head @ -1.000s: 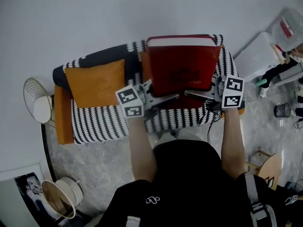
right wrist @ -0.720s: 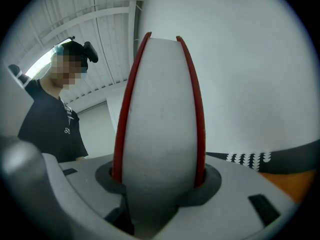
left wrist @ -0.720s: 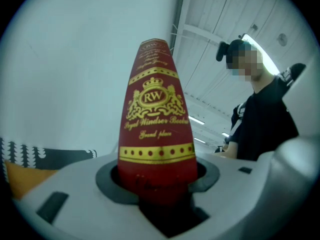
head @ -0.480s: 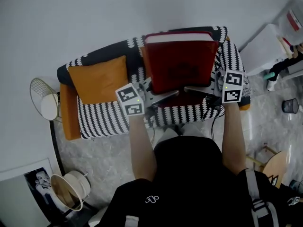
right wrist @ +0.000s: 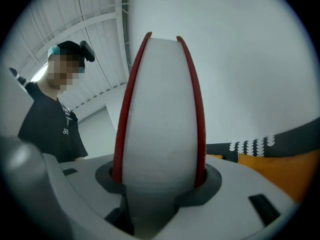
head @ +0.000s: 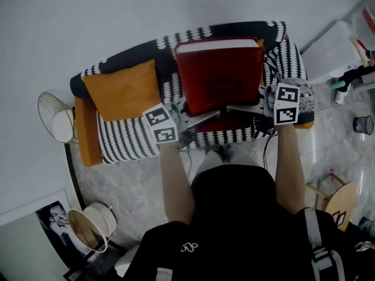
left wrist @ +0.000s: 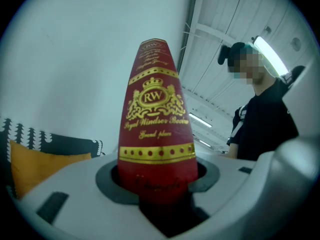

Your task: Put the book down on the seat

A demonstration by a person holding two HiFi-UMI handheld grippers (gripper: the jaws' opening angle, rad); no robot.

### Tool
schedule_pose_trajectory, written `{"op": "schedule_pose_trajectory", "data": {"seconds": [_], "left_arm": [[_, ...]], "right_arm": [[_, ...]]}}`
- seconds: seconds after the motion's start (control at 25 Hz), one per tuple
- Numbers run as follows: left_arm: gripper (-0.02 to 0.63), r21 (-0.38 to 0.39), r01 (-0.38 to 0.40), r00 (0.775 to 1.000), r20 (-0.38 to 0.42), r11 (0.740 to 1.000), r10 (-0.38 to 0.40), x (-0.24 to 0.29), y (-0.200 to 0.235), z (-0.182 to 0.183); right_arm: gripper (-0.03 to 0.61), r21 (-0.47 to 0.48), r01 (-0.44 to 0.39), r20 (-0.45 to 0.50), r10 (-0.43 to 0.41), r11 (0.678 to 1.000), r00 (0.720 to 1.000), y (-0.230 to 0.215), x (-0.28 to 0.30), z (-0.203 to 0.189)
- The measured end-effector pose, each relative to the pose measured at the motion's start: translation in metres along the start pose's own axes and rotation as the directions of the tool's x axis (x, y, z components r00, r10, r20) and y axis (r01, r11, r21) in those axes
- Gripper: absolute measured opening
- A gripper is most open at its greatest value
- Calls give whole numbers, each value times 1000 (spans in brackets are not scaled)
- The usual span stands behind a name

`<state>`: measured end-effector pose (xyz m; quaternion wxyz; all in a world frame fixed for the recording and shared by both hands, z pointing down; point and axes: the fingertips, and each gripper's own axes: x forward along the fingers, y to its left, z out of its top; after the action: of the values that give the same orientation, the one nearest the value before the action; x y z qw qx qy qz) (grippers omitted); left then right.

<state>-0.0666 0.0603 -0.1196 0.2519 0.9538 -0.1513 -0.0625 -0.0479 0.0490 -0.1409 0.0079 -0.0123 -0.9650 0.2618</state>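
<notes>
Book (head: 218, 75) sunk nearer the seat (head: 126, 140) below the fingers, left gripper (head: 211, 115) and right gripper (head: 233, 106) clamping its ends; seemingly not landed yet.

Thick red book (head: 218, 78), gold-lettered spine, white pg edges, flat over b/w patterned seat (head: 126, 140).

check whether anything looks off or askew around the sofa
Nothing stands out. The book is held flat over the sofa, the left tongs shut on its spine and the right tongs on its page edge. The orange cushion lies beside it on the sofa, slightly turned. Nothing is spilled or damaged.
</notes>
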Motion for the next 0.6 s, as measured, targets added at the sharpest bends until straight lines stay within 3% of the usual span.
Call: {"op": "schedule_pose_trajectory", "data": {"seconds": [0.32, 0.6], "left_arm": [[225, -111, -6, 1000, -30, 994, 3, 8, 8, -31], [225, -233, -35, 997, -76, 972, 17, 11, 16, -65]], "right_arm": [[241, 108, 17, 5, -18, 994, 1000, -12, -11, -29], [241, 237, 22, 16, -27, 971, 1000, -25, -18, -62]]}}
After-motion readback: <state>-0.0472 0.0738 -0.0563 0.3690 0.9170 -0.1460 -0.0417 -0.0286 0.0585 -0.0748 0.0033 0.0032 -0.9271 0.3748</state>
